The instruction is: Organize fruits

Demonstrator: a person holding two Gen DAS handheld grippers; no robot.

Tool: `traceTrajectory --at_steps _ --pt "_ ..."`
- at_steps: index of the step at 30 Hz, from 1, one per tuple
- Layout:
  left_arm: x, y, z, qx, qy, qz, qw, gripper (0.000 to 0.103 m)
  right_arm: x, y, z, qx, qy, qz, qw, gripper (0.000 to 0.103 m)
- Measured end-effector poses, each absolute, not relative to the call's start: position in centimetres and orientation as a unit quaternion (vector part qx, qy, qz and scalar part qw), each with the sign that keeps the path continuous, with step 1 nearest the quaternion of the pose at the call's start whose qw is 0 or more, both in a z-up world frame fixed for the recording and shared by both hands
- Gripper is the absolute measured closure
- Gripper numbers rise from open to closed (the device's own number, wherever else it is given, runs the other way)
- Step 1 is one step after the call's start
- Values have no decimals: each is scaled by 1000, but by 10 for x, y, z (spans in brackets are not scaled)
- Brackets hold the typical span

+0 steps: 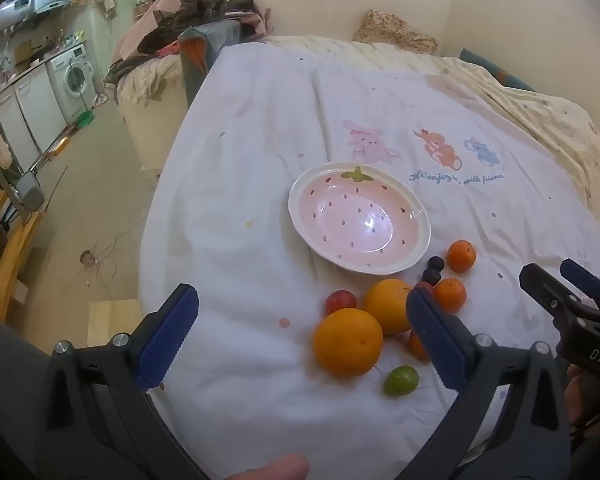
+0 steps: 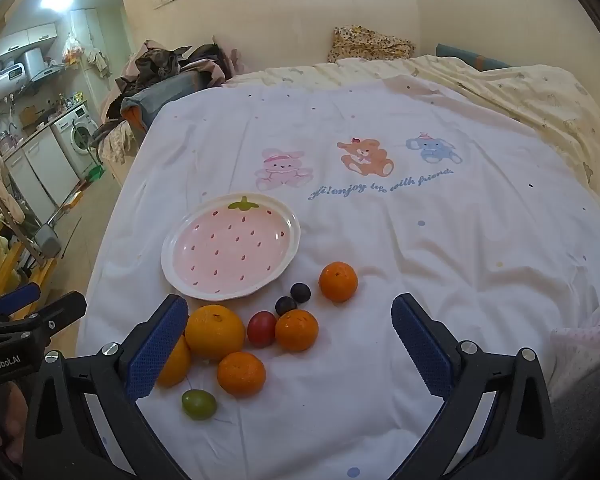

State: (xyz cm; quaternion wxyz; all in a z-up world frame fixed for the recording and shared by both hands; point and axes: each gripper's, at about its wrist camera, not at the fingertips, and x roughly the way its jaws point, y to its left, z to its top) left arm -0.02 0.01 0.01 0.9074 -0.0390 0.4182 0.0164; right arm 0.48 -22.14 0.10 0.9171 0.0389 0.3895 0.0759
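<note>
A pink strawberry-pattern plate (image 1: 416,220) (image 2: 292,220) lies empty on the white bedsheet. Below it sit loose fruits: two large oranges (image 1: 347,342) (image 2: 215,332), three small tangerines (image 1: 461,255) (image 2: 338,281), a red plum (image 1: 341,300) (image 2: 261,328), two dark grapes (image 1: 435,264) (image 2: 300,292) and a green grape (image 1: 400,380) (image 2: 198,403). My left gripper (image 1: 300,336) is open and empty, over the fruit's left side. My right gripper (image 2: 290,344) is open and empty, above the fruit cluster; it also shows at the right edge of the left wrist view (image 1: 556,280).
The bed's left edge (image 1: 156,216) drops to a tiled floor. A heap of clothes (image 1: 196,20) lies at the far left corner and a patterned pillow (image 2: 370,44) at the headboard wall. Wooden furniture (image 1: 4,248) stands on the floor at left.
</note>
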Motion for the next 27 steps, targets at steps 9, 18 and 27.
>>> traceTrajectory --at_steps 9,18,27 --pt "1 2 1 -43 422 16 905 0 4 -220 1 40 388 77 918 0" --pt "1 5 -1 -43 423 17 905 0 4 -221 0 40 388 77 918 0" --pt "1 3 -3 -44 424 18 904 0 5 -222 -1 41 388 77 917 0"
